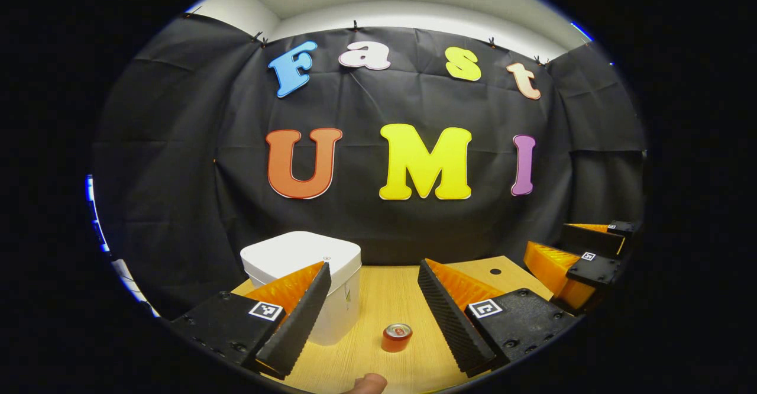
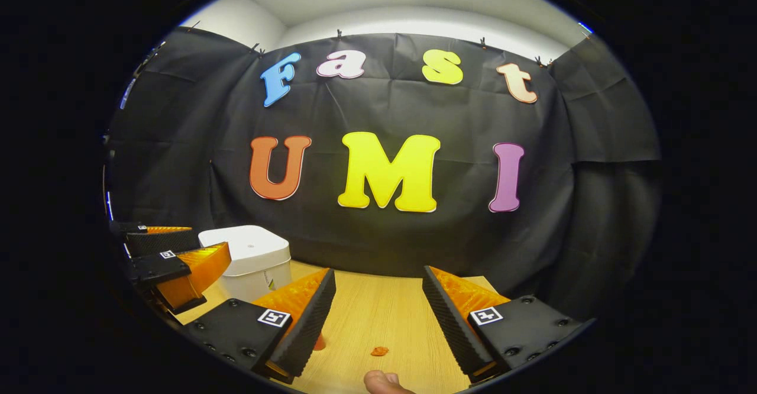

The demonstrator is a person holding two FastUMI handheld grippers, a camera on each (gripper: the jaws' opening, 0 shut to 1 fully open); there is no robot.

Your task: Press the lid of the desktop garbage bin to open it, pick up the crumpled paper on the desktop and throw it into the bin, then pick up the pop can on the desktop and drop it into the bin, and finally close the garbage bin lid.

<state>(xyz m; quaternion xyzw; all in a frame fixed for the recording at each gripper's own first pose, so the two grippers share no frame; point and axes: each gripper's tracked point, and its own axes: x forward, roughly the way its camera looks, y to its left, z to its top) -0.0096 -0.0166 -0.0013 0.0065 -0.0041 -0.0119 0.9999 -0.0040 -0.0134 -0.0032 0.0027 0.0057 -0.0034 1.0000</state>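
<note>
Black cloth wall is seen across the back of both views, with a wooden table (image 1: 378,299) along the bottom.

Left gripper view: left gripper (image 1: 374,317) is held low over the table, fingers spread wide, nothing clamped between them. The bin (image 1: 301,258), white with its lid down, is seen at lower left of centre, partly covered by the gripper's left-hand finger. The can (image 1: 396,338) stands upright on the table at bottom centre, in the gap between the fingers, touched by neither and just right of the bin. A fingertip (image 1: 368,383) is seen at the very bottom edge. A small dark hole (image 1: 495,271) is visible in the table surface at right of centre. The right gripper (image 1: 582,264) is seen at the right edge, well apart from can and bin; whether it is released or clenched cannot be told from this view.

Right gripper view: right gripper (image 2: 374,317) is likewise held spread, nothing grasped. The bin (image 2: 248,252) sits at lower left with the left gripper (image 2: 171,264) just in front of it at the left edge. A small orange scrap (image 2: 379,351) lies on the table (image 2: 378,317) at bottom centre between the fingers. An orange-red bit (image 2: 320,343) shows beside the left-hand finger, mostly hidden, so identity cannot be told. A fingertip (image 2: 384,382) is seen at the bottom edge.
</note>
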